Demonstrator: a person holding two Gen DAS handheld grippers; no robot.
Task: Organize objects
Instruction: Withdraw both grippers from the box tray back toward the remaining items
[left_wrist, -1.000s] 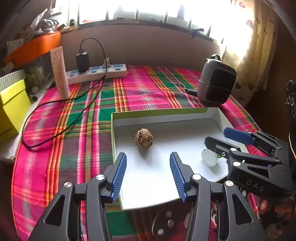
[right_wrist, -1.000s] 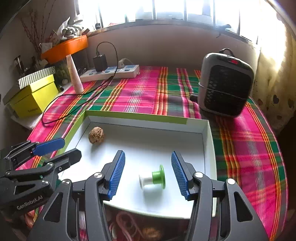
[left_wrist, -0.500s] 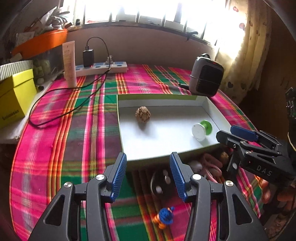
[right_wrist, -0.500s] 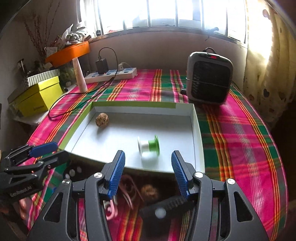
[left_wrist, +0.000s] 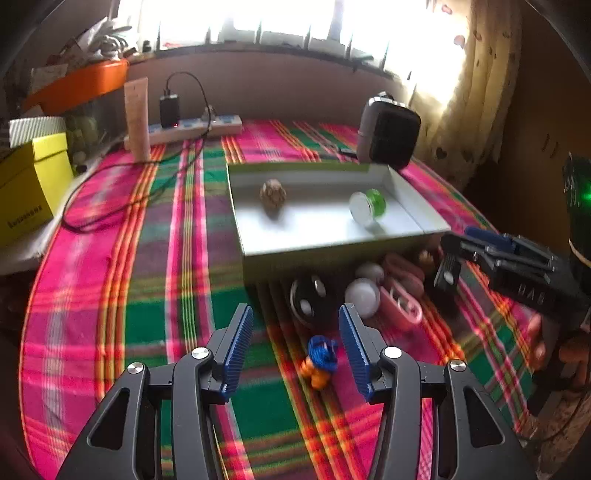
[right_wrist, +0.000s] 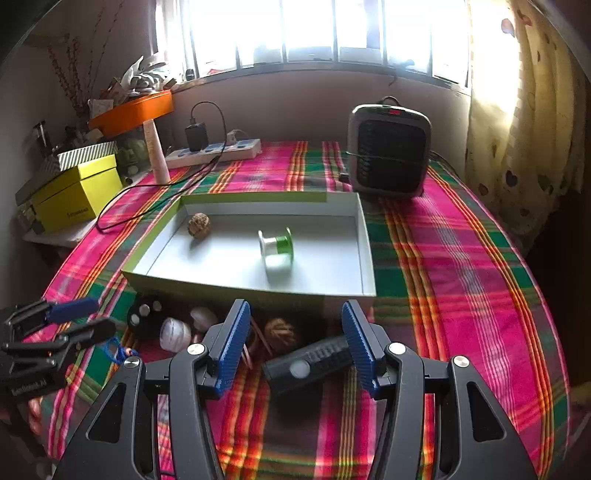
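Raised letters "DAS" show on the black body of the right gripper (left_wrist: 452, 236), out at three o'clock in the left wrist view. The yellow box (left_wrist: 27, 188) at nine o'clock carries dark print on its front, too blurred to read, and a white word on the left gripper (right_wrist: 72, 319) is likewise unreadable.

Box wall (right_wrist: 236, 291) blocks forward path; clutter (flashlight (right_wrist: 310, 363), balls) crowds cloth (left_wrist: 147, 295); left side open.

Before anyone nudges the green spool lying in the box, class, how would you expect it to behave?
The green spool lies on its side on round flanges, so it would probably roll across the box floor's smooth surface. It looks small and plastic, likely light. Its rigid core should suit a hand-held gripper.
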